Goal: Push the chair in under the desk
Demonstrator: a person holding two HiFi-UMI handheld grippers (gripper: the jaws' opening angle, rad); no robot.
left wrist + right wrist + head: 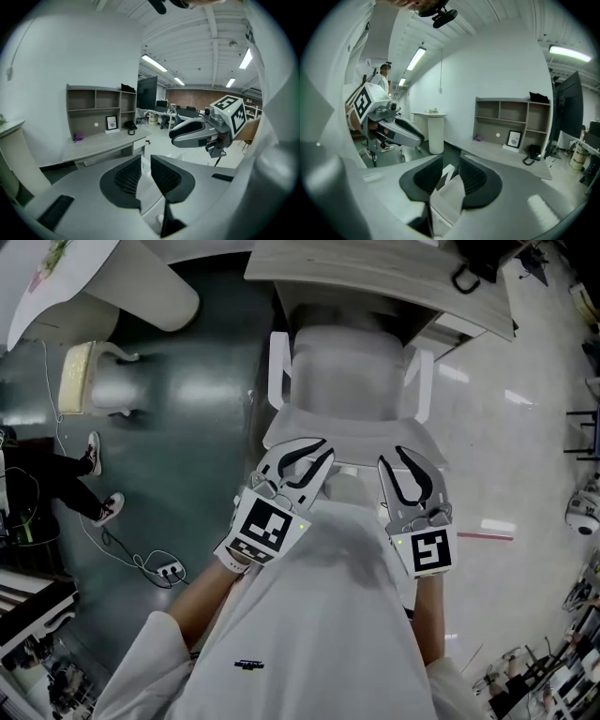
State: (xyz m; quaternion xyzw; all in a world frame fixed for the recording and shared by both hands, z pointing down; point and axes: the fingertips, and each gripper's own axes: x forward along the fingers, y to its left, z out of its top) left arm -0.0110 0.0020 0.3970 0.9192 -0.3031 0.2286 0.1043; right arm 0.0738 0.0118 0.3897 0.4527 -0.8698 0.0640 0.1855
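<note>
A white chair (347, 381) stands with its seat under the light wooden desk (375, 273), and its backrest is toward me. My left gripper (298, 457) and right gripper (412, 465) hover side by side just over the top edge of the backrest. The left gripper (146, 161) has its jaws a narrow gap apart, with the white chair back (150, 197) showing below them. The right gripper (451, 161) stands wider open, the chair back (449, 192) below the gap and no pad pressing on it. Each gripper view also shows the desk (101, 140) (506, 154) ahead.
A white rounded pedestal (141, 287) and a cream seat (94, 376) stand to the left. A person's sneakered feet (103, 484) and a power strip with cable (167, 570) are on the dark floor. A shelf unit, a picture frame (111, 123) and a phone (532, 154) are on the desk.
</note>
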